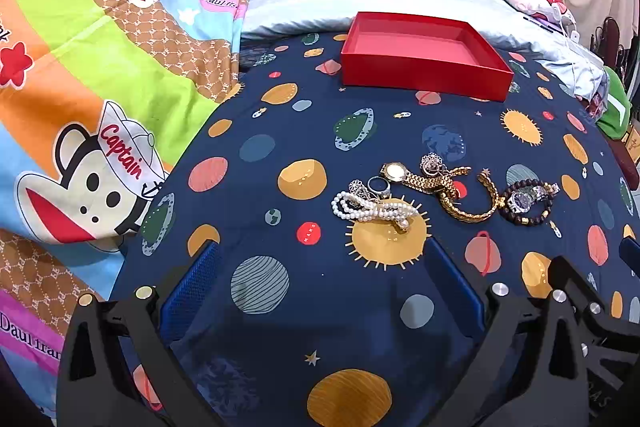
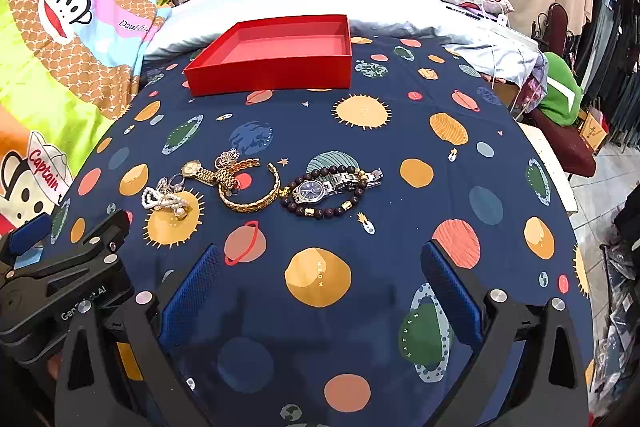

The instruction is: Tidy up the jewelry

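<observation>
Left wrist view: the left gripper (image 1: 322, 279) hovers spread wide and empty over the planet-print sheet (image 1: 280, 131); the jewelry pile (image 1: 440, 191) lies at one o'clock, the red tray (image 1: 424, 75) beyond at twelve.

Right wrist view: the right gripper (image 2: 320, 283) gapes wide, empty; jewelry sits at eleven o'clock.

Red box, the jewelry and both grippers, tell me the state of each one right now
Red box: open, no lid, nothing inside.
Pearl necklace: bunched up on the bedspread.
Gold watch: clasp undone, band lying loose.
Gold bracelet: lying flat, its ends apart.
Silver watch: lying inside the bead bracelet.
Left gripper: open, holding nothing.
Right gripper: open, holding nothing.
</observation>
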### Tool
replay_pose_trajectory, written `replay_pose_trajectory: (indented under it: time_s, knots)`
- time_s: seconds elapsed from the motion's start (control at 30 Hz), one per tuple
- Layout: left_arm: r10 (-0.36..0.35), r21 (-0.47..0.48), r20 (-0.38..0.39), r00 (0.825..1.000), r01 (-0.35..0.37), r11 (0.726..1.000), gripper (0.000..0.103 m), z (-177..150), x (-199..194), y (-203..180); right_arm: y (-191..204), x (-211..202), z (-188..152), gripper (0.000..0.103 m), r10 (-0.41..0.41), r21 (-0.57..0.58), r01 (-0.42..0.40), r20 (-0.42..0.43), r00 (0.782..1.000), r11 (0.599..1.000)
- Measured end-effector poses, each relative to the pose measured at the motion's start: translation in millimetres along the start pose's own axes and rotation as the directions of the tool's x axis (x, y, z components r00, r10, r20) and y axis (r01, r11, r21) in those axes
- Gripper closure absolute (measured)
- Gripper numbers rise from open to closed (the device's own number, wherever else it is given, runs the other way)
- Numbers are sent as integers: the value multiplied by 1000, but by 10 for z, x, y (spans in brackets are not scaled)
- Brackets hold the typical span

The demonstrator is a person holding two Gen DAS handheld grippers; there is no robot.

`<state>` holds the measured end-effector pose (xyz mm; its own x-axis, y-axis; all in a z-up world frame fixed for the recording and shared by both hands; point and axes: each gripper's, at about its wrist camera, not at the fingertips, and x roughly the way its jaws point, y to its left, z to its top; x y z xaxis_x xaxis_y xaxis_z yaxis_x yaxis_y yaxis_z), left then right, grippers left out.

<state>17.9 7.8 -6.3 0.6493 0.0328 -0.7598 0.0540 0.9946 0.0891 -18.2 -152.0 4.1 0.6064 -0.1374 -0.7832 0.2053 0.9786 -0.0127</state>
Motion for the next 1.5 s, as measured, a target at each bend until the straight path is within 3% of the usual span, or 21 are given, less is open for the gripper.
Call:
replay_pose_trajectory:
  time_s: [1.5]
  knots:
    - [-7,15,-17,1000,7,1000,5,48,144,-92,-18,93,26,5,8,4,-8,-14,1000,1000]
